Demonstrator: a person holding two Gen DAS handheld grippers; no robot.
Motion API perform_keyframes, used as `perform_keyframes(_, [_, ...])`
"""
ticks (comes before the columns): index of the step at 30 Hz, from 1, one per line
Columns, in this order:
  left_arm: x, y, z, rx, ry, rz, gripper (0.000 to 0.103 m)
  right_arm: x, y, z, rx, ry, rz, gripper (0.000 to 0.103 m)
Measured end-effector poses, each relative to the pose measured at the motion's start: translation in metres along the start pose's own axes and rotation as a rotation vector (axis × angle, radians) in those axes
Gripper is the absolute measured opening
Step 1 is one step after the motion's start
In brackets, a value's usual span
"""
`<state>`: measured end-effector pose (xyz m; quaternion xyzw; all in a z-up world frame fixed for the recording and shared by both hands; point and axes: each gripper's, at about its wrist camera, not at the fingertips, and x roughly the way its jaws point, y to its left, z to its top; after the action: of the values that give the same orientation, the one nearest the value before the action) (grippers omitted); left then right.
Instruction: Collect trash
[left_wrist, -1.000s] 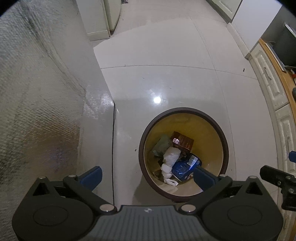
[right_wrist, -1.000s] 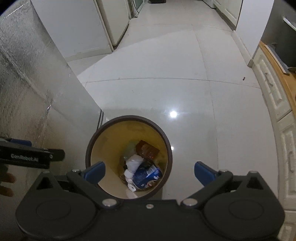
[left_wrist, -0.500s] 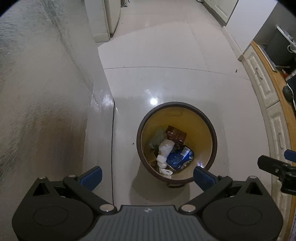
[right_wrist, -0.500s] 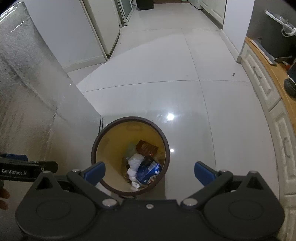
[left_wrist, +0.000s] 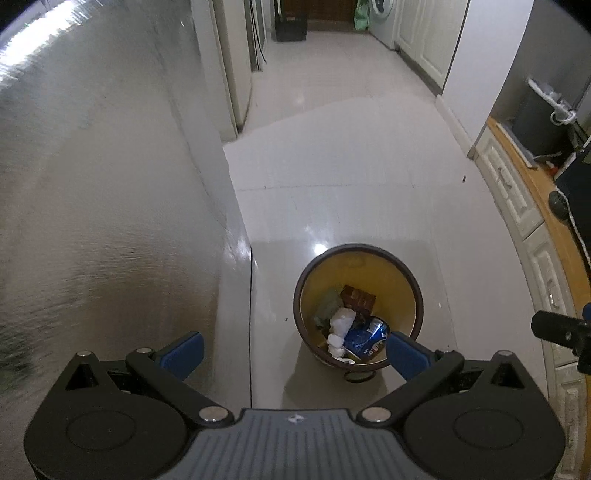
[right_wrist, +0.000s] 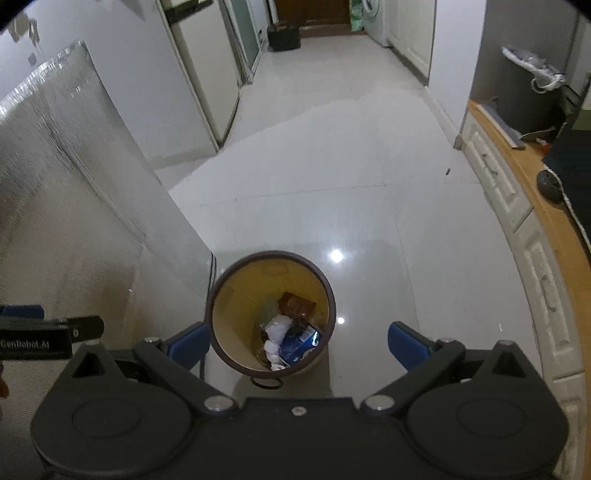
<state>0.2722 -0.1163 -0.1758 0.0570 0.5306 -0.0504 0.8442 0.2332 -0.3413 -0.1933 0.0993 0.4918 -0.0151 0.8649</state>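
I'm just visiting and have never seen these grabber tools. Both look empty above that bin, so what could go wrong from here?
Possible risks, judging from this moment:
1. The bin stands free on a glossy floor, close beside a silver panel; a knock could tip it.
2. A small dark speck lies far off near the cabinets and could be missed.
3. The left gripper and right gripper, both open, hang close together and might bump.

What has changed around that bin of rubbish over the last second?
Both claws, left and right, have pulled up and back from the bin, which now looks smaller and lower in both views, with more hallway showing. Nothing was grabbed or dropped. Both claws stay open and empty; the white paper, blue packet and brown wrapper lie as before.
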Motion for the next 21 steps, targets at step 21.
perform_keyframes(21, [-0.131, 0.003, -0.052, 0.015, -0.18, -0.013, 0.103, -0.134, 0.011, -0.042, 0.006, -0.128, -0.022, 0.103])
